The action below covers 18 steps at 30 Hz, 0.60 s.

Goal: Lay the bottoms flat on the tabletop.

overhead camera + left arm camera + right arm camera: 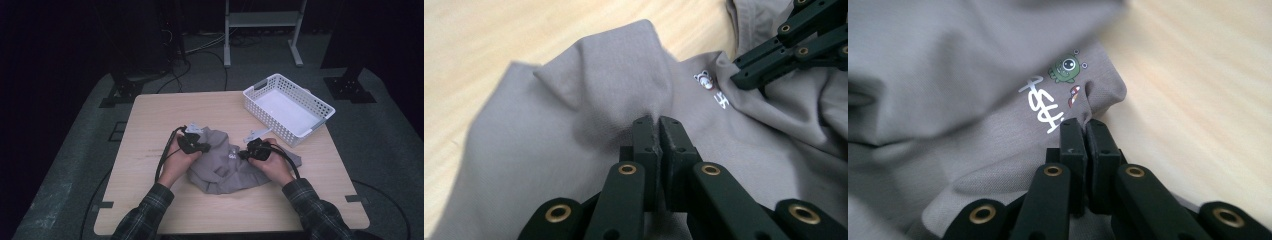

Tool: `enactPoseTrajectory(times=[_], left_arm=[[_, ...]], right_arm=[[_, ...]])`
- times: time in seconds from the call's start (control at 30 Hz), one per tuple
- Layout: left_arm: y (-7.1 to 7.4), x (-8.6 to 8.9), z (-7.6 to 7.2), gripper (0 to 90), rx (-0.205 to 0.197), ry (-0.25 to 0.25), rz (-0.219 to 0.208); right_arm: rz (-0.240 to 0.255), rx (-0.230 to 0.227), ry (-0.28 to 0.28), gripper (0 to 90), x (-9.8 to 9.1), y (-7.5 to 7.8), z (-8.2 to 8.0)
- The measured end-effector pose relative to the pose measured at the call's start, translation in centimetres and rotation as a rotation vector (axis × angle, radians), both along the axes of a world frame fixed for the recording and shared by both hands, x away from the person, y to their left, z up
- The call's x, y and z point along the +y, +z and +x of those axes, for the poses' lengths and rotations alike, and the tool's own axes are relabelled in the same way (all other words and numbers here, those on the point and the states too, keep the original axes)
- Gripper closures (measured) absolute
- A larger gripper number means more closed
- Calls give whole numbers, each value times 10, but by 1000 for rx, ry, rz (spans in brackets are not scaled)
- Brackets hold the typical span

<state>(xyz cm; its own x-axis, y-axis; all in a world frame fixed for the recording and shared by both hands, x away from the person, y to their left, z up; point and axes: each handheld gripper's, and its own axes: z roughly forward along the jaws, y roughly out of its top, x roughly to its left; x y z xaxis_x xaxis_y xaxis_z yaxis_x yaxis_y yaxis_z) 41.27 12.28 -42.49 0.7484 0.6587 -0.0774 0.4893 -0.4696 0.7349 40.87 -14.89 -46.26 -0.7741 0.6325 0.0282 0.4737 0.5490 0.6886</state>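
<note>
Grey garment [225, 162] crumpled at table [150, 115] centre. My left gripper [657, 121] pinches a fold at its 9 o'clock side; right gripper [1082, 125] pinches the printed edge at 3. Lift evenly, pull apart gently, keeping both pinches.

White print and cartoon figures on the crumpled grey cotton garment [963, 75]

In the right gripper view, a short line of white brush-style lettering [1042, 106] stands on the grey cloth just ahead of the black jaws; its characters cannot be made out for sure. Beside it sit a small green one-eyed cartoon monster [1066, 68] and a tiny red-and-white figure [1073, 95] half lost in a fold. In the left gripper view the same white lettering [722, 100] appears small, with a little white-and-grey round cartoon face [704, 79] next to it, too small to read.
</note>
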Motion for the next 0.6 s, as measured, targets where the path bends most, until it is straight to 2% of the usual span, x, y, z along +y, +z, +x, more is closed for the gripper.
enactPoseTrajectory(times=[0.13, 0.33, 0.43, 0.6], left_arm=[[6, 14, 1, 866, -17, 45, -19], [13, 30, 0, 866, -32, 77, -38], [17, 41, -1, 867, -43, 103, -50], [20, 59, -2, 867, -52, 153, -64]], right_arm=[[-4, -43, -64, 870, -18, 9, 2], [24, -88, -158, 870, -49, 23, 4], [0, -118, -200, 871, -61, 28, 3], [-17, -141, -283, 872, -82, 34, 0]])
